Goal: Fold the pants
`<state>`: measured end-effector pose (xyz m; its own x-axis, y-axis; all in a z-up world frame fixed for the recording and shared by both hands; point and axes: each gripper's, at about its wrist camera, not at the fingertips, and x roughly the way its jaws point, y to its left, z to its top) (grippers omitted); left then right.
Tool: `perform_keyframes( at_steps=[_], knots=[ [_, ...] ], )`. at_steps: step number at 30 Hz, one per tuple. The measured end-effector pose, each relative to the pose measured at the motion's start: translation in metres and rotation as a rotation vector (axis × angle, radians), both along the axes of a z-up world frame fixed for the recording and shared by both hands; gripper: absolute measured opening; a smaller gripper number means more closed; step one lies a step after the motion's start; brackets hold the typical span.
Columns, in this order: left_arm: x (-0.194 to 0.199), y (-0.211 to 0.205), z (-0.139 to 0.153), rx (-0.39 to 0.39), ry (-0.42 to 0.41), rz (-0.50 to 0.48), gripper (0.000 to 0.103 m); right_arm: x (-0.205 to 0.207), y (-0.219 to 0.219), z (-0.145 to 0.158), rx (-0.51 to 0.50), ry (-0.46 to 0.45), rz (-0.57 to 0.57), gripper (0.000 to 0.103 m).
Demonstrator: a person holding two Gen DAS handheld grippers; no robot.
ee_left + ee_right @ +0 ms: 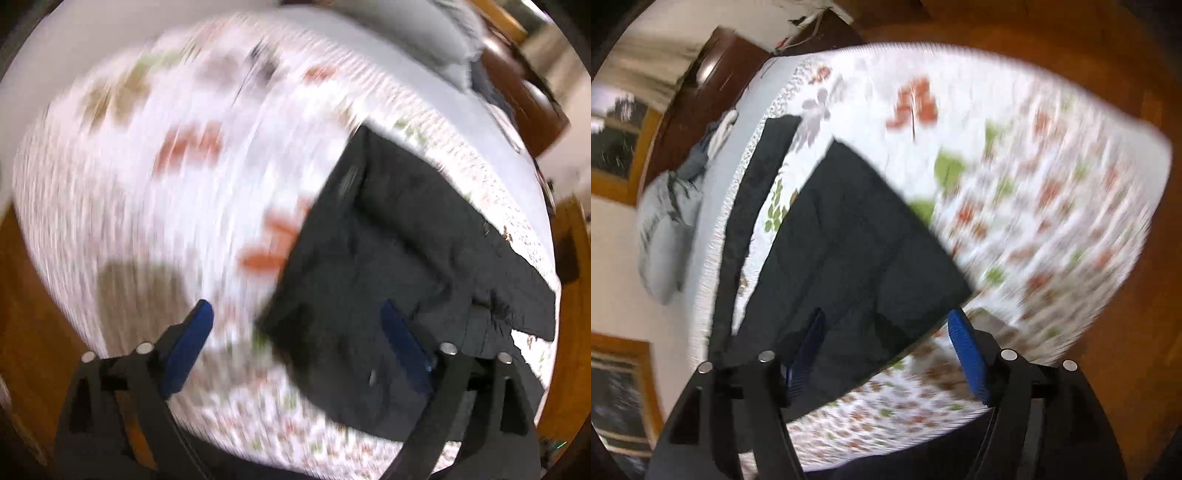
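Dark pants point(388, 266) lie folded flat on a floral bedspread point(147, 184). In the left wrist view they fill the right half, with one leg end trailing to the right. My left gripper point(295, 332) is open and empty above the pants' near left corner. In the right wrist view the pants point(857, 236) sit centre-left, with a dark strip point(753, 192) of them along the bed's left edge. My right gripper point(886, 339) is open and empty above their near edge. Both views are motion-blurred.
The bedspread point(1034, 184) covers a bed on a brown wooden floor point(1126, 332). Grey pillows point(665, 236) and a small pile of clothes point(716, 136) lie at the bed's head. A dark wooden headboard point(524, 92) stands behind them.
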<state>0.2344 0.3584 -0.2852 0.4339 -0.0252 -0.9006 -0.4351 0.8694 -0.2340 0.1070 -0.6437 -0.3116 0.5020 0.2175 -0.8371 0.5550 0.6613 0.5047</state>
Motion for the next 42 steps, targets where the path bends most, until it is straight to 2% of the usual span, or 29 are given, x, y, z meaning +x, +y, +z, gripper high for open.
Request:
perform_keyframes(
  at_steps=[1, 2, 5, 8, 10, 12, 15, 18, 21, 23, 25, 29, 33, 36, 40, 42],
  knots=[
    [0.023, 0.002, 0.009, 0.022, -0.017, -0.038, 0.100, 0.008, -0.001, 0.008, -0.014, -0.003, 0.017, 0.072],
    [0.043, 0.001, 0.014, 0.023, -0.030, -0.071, 0.100, 0.020, 0.002, 0.017, -0.023, -0.010, 0.043, 0.076],
    [0.125, 0.003, 0.012, -0.060, -0.037, -0.164, 0.100, 0.063, 0.015, 0.032, -0.009, -0.054, 0.116, 0.084],
    [0.201, 0.008, -0.016, -0.163, -0.020, -0.193, 0.100, 0.112, 0.031, 0.030, 0.022, -0.068, 0.175, 0.084],
    [0.234, 0.009, -0.039, -0.215, 0.001, -0.194, 0.100, 0.147, 0.038, 0.025, 0.040, -0.075, 0.205, 0.084],
    [0.258, 0.006, -0.061, -0.254, 0.037, -0.198, 0.100, 0.176, 0.043, 0.021, 0.050, -0.071, 0.220, 0.084],
    [0.286, 0.001, -0.095, -0.273, 0.107, -0.244, 0.099, 0.212, 0.045, 0.017, 0.058, -0.063, 0.238, 0.084],
    [0.298, -0.006, -0.107, -0.262, 0.127, -0.310, 0.098, 0.247, 0.045, 0.014, 0.084, -0.071, 0.271, 0.084],
    [0.307, -0.016, -0.109, -0.235, 0.148, -0.369, 0.060, 0.283, 0.037, 0.016, 0.086, -0.082, 0.311, 0.086],
    [0.309, -0.020, -0.111, -0.199, 0.163, -0.388, 0.052, 0.313, 0.029, 0.020, 0.074, -0.093, 0.342, 0.088],
    [0.311, -0.018, -0.115, -0.198, 0.172, -0.382, 0.045, 0.352, 0.020, 0.024, 0.048, -0.105, 0.370, 0.089],
    [0.311, -0.022, -0.118, -0.190, 0.164, -0.365, 0.041, 0.433, 0.014, 0.022, -0.029, -0.086, 0.456, 0.090],
    [0.313, -0.018, -0.120, -0.178, 0.176, -0.350, 0.041, 0.502, 0.013, -0.001, -0.109, -0.010, 0.512, 0.090],
    [0.312, -0.014, -0.121, -0.189, 0.181, -0.338, 0.041, 0.534, 0.016, -0.015, -0.150, 0.008, 0.547, 0.090],
    [0.312, -0.012, -0.123, -0.200, 0.184, -0.323, 0.042, 0.562, 0.019, -0.030, -0.146, 0.023, 0.582, 0.090],
    [0.311, -0.012, -0.123, -0.196, 0.187, -0.312, 0.042, 0.570, 0.027, -0.041, -0.137, 0.058, 0.622, 0.087]
  ],
)
